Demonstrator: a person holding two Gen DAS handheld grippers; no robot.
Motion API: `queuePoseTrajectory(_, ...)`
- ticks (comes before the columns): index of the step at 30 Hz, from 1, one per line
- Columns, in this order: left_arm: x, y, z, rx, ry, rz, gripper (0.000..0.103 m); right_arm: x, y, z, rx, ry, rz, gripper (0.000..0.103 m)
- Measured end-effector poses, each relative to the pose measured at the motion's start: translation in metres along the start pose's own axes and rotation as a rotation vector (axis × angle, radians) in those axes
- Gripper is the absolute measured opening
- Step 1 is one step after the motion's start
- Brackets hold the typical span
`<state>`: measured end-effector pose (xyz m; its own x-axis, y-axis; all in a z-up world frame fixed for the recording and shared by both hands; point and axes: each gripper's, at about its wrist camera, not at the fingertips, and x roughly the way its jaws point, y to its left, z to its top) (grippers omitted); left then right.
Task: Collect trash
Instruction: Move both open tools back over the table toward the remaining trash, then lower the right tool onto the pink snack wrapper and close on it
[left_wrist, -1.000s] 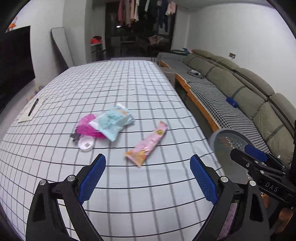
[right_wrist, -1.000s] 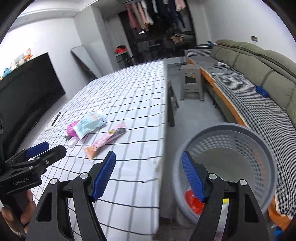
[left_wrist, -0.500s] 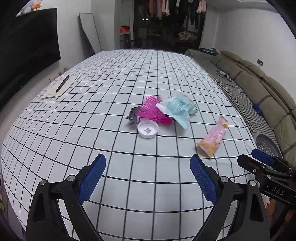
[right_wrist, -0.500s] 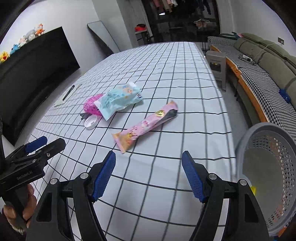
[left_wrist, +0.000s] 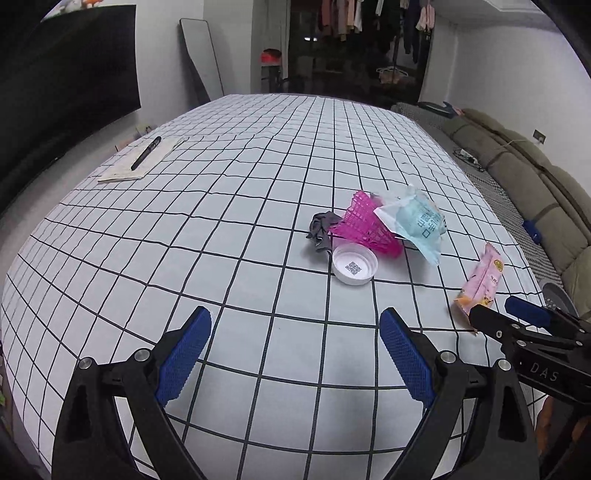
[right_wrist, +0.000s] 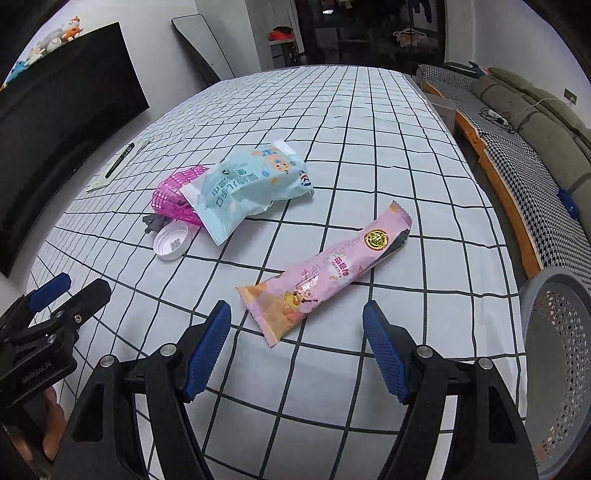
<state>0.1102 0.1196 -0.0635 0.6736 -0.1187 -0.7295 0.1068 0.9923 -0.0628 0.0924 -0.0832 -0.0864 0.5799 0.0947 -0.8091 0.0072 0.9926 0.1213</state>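
Note:
A long pink snack wrapper (right_wrist: 325, 269) lies on the checked tablecloth just in front of my open, empty right gripper (right_wrist: 297, 325); it also shows in the left wrist view (left_wrist: 482, 277). Farther back lie a light blue packet (right_wrist: 251, 188) (left_wrist: 417, 221), a pink mesh piece (right_wrist: 173, 195) (left_wrist: 364, 225), a white cap (right_wrist: 171, 242) (left_wrist: 354, 264) and a small grey scrap (left_wrist: 320, 230). My left gripper (left_wrist: 295, 339) is open and empty, hovering short of the cap. The grey perforated trash basket (right_wrist: 557, 354) stands off the table's right edge.
A pen on a paper sheet (left_wrist: 142, 158) lies at the table's far left. A sofa (left_wrist: 524, 173) runs along the right wall and a black TV (right_wrist: 62, 107) on the left. The right gripper's fingers (left_wrist: 524, 317) show in the left wrist view.
Both grippers swung left from the basket toward the table. The right one has closed in on the pink wrapper; the left one has moved nearer the trash pile. Both stay open.

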Motion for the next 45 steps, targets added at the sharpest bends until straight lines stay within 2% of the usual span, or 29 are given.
queuePoseTrajectory(9,0.010,-0.002,-0.002,0.003,0.015,-0.016,0.091,0.017,0.005,0.004,-0.006,0.031,-0.080,0.071)
queuePoseTrajectory(22,0.006,0.000,-0.002,-0.011,0.001,-0.032,0.091,-0.004,-0.050,-0.008,0.087,0.017,-0.192,0.071)
queuePoseTrajectory(30,0.007,0.000,-0.003,-0.012,0.008,-0.038,0.091,-0.028,-0.049,-0.006,0.100,-0.045,-0.136,0.071)
queuePoseTrajectory(43,0.008,-0.001,-0.004,-0.011,0.009,-0.038,0.091,0.018,-0.049,0.033,0.116,-0.012,-0.169,0.070)
queuePoseTrajectory(45,0.008,-0.001,-0.004,-0.010,0.010,-0.038,0.091,0.022,-0.049,0.034,0.114,-0.005,-0.182,0.067)
